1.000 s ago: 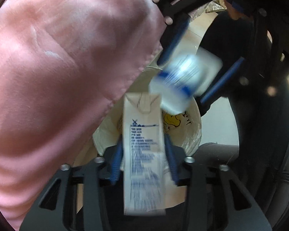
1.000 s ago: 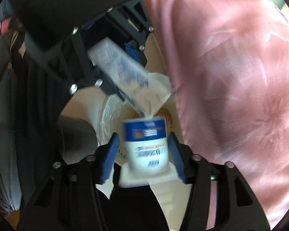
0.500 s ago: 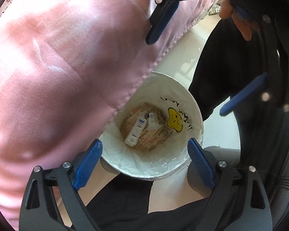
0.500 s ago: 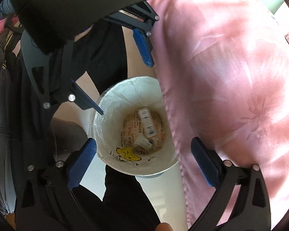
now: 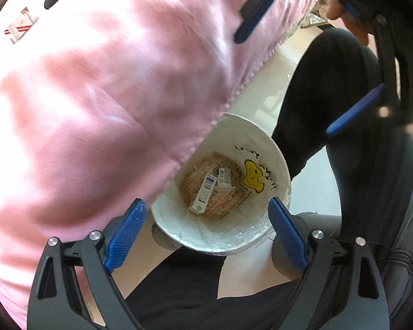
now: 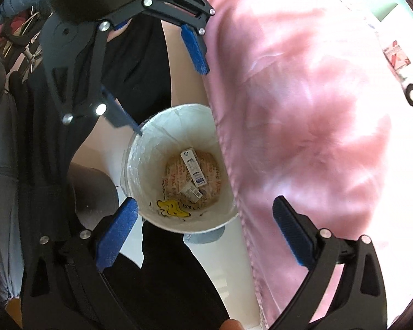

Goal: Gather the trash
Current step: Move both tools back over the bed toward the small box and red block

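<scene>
A white lined trash bin (image 5: 272, 148) with a yellow smiley print stands on the floor below both grippers; it also shows in the right wrist view (image 6: 151, 148). At its bottom lie a long white-and-blue carton (image 5: 203, 193) and a smaller white box (image 5: 224, 179); both show in the right wrist view, the carton (image 6: 193, 167) and the small box (image 6: 191, 191). My left gripper (image 5: 205, 231) is open and empty above the bin. My right gripper (image 6: 203, 233) is open and empty above the bin, facing the left one.
A pink cloth-covered surface (image 5: 96, 96) overhangs one side of the bin and shows in the right wrist view (image 6: 316, 126). Small items lie on its far part (image 6: 396, 55). The person's dark-clothed legs (image 5: 325, 88) stand beside the bin on pale floor.
Both grippers opened and dropped the carton and the small box, which now lie at the bottom of the bin. Both grippers have drifted slightly since.
</scene>
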Demonstrator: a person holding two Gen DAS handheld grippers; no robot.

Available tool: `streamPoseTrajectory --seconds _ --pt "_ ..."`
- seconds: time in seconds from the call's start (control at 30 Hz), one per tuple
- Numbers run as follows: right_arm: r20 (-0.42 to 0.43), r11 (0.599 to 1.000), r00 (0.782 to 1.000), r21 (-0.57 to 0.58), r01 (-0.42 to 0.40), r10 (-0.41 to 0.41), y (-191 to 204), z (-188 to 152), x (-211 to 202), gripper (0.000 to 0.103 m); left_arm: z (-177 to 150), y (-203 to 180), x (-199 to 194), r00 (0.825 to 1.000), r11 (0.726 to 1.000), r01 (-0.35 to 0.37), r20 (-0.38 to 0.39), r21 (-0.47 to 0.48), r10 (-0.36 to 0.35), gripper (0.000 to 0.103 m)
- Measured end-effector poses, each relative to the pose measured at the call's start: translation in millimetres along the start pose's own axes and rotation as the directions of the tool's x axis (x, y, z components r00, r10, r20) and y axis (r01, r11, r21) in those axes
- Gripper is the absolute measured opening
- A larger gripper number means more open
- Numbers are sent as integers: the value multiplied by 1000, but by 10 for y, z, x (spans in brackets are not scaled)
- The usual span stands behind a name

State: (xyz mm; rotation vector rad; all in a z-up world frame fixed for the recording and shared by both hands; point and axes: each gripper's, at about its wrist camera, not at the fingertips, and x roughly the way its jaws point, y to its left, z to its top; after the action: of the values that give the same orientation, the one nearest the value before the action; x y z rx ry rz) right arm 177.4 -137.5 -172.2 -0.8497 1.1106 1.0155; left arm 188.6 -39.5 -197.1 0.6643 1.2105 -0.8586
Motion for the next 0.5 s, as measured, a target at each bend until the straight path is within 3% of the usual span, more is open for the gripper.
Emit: streamPoseTrajectory --seconds 0.5 --pt "-24 988 990 50 143 -142 -442 -157 -843 96 256 401 -707 988 990 -140 66 -1 139 93"
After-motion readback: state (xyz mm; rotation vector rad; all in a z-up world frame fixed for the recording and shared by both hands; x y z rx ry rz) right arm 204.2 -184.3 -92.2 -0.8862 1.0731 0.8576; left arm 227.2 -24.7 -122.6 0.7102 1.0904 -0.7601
